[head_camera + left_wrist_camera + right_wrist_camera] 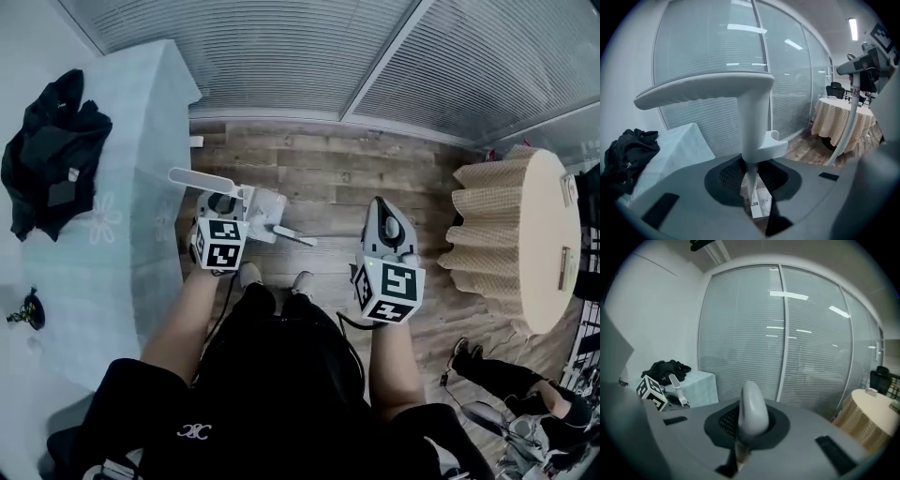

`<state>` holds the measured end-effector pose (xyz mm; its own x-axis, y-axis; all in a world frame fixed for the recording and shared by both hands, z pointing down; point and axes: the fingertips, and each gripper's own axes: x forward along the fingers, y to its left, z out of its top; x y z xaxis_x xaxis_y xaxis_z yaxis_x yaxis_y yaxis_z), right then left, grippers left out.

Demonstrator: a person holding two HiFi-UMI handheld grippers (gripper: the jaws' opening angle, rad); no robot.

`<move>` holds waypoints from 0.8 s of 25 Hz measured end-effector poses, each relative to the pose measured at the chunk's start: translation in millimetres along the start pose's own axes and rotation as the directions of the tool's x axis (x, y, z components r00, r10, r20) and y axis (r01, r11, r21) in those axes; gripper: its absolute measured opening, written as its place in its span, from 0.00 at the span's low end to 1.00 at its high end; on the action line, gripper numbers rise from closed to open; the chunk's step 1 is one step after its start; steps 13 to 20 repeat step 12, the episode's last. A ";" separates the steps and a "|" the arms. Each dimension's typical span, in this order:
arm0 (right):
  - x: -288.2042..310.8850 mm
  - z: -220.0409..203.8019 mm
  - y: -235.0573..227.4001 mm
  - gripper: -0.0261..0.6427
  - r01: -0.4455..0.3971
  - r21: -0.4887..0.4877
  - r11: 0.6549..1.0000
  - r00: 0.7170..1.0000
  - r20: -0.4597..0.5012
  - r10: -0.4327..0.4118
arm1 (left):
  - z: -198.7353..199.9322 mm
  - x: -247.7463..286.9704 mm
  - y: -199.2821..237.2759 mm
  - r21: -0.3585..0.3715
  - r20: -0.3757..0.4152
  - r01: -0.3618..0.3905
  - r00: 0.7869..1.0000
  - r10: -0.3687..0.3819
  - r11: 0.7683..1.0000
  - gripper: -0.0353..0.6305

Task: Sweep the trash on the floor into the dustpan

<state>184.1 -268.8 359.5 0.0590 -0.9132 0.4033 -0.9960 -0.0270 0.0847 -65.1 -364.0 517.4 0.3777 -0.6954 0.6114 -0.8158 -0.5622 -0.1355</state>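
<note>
My left gripper [225, 214] is shut on the white stem of a long-handled dustpan, whose flat grip [202, 178] sticks out above the jaws. In the left gripper view the stem [752, 126] runs down between the jaws to the white pan [759, 204] on the floor. Further right, my right gripper [386, 232] is shut on the broom, whose rounded grey handle end [752, 411] stands up between the jaws. The broom's pale pole [848, 122] shows in the left gripper view. A small white scrap [197, 142] lies by the table foot.
A table under a light blue cloth [122, 206] stands close on the left, with a black jacket [52, 150] on it. At the right is a round table with a beige cloth [520, 234]. Glass walls with blinds [309, 56] close the far side. Another person's legs [506, 375] are at lower right.
</note>
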 end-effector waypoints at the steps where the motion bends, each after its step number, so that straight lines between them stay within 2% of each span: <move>1: -2.1 2.2 -1.0 0.06 0.002 -0.004 1.000 1.000 0.004 -0.002 | 1.2 -2.3 2.0 -0.006 0.002 -0.008 1.000 0.008 1.000 0.18; 12: -18.1 33.1 -18.2 0.06 0.030 0.001 1.000 0.998 0.047 -0.030 | -6.1 -15.1 33.2 -0.039 -0.012 -0.073 0.997 0.073 0.997 0.18; 20: -18.1 33.1 -18.2 0.06 0.030 0.001 1.000 0.998 0.047 -0.030 | -6.1 -15.1 33.2 -0.039 -0.012 -0.073 0.997 0.073 0.997 0.18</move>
